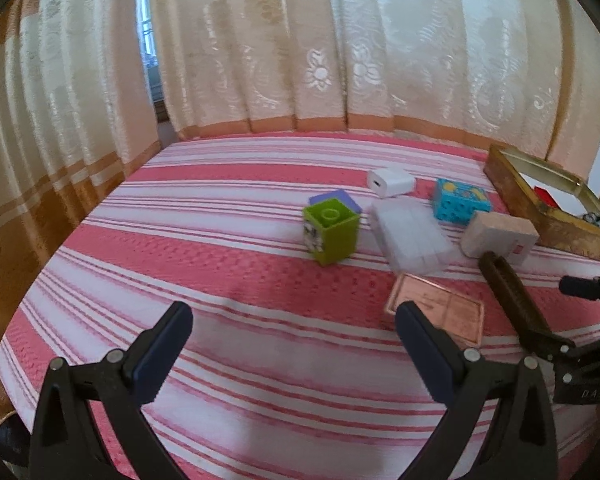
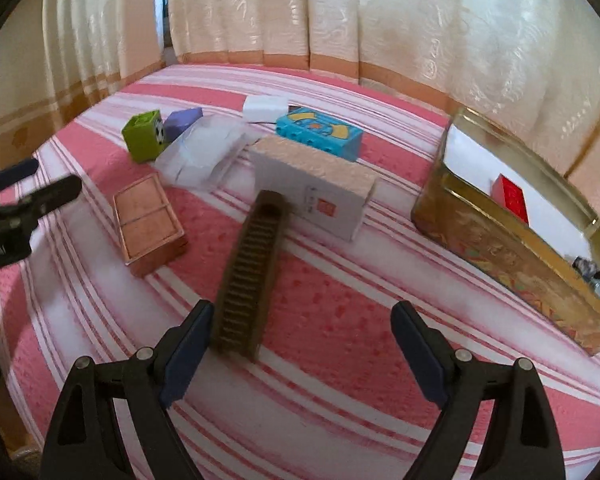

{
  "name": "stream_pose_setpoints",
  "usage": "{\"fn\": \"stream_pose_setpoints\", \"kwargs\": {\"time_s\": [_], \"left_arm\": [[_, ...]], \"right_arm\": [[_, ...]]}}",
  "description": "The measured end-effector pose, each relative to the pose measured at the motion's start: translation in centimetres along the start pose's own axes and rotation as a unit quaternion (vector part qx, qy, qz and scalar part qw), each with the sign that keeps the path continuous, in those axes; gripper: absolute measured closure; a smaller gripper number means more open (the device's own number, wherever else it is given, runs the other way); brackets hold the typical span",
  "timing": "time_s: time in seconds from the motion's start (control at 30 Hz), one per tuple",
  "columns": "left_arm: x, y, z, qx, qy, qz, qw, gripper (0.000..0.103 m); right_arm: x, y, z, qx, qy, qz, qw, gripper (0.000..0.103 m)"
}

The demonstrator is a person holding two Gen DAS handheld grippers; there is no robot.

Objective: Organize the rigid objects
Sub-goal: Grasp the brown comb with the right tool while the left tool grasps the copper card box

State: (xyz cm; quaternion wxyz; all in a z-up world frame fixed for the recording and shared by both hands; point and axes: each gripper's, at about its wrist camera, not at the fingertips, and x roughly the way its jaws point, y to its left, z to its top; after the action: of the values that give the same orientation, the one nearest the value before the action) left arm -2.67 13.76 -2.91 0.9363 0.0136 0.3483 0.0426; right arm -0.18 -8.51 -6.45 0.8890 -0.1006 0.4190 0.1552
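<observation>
Nearest the right gripper (image 2: 302, 334), whose jaws gape with nothing clasped, a ridged brown comb-like bar (image 2: 249, 276) lies on the pink-and-white striped cloth (image 2: 340, 380), blurred, its near end beside the left finger. Left gripper (image 1: 294, 334) also spread empty; the gilt patterned tin box (image 2: 512, 256) hides most of its red block (image 2: 511, 196).

Both fisheye views look forward and downward along their own gripper fingers, across a pink-and-white striped bedspread (image 1: 260, 208) toward cream patterned curtains (image 1: 260, 40). The left wrist view sits further left and back; the right wrist view is nearer to the gold rectangular tin (image 2: 512, 248). Both share the green plastic block (image 1: 331, 236), blue patterned block (image 1: 460, 200), white cardboard box (image 2: 320, 196), brown ridged comb (image 2: 248, 272) and copper-coloured flat case (image 2: 148, 220)
</observation>
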Motion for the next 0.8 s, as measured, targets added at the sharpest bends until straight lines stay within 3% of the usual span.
{"fn": "stream_pose_setpoints", "kwargs": {"time_s": [0.23, 0.27, 0.33, 0.4, 0.47, 0.53, 0.73, 0.8], "left_arm": [[0.5, -2.0, -0.2, 0.042, 0.019, 0.003, 0.999, 0.0], [0.6, -2.2, -0.2, 0.05, 0.021, 0.006, 0.9985, 0.0], [0.6, -2.8, -0.3, 0.067, 0.023, 0.012, 0.9974, 0.0], [0.6, -3.1, -0.3, 0.076, 0.024, 0.01, 0.9968, 0.0], [0.5, -3.4, -0.2, 0.081, 0.023, -0.002, 0.9965, 0.0], [0.2, -4.1, -0.2, 0.091, 0.021, -0.028, 0.9953, 0.0], [0.6, -6.5, 0.3, 0.115, 0.027, -0.086, 0.9892, 0.0], [1.6, -7.3, 0.4, 0.122, 0.042, -0.082, 0.9881, 0.0]], "right_arm": [[0.7, 1.2, 0.8, -0.01, -0.014, 0.016, 1.0, 0.016], [0.8, 1.6, 1.0, -0.014, -0.016, 0.014, 1.0, 0.029], [0.9, 2.0, 1.2, -0.024, -0.017, 0.02, 0.999, 0.04], [0.7, 2.2, 1.2, -0.036, -0.021, 0.023, 0.999, 0.044], [0.6, 1.9, 1.1, -0.039, -0.023, 0.031, 0.998, 0.066], [0.6, 1.2, 1.1, -0.031, -0.021, 0.038, 0.999, 0.076], [0.4, -1.7, 0.8, 0.009, -0.029, 0.095, 0.995, 0.076], [0.4, -2.5, 0.7, 0.028, -0.033, 0.11, 0.993, 0.076]]}}
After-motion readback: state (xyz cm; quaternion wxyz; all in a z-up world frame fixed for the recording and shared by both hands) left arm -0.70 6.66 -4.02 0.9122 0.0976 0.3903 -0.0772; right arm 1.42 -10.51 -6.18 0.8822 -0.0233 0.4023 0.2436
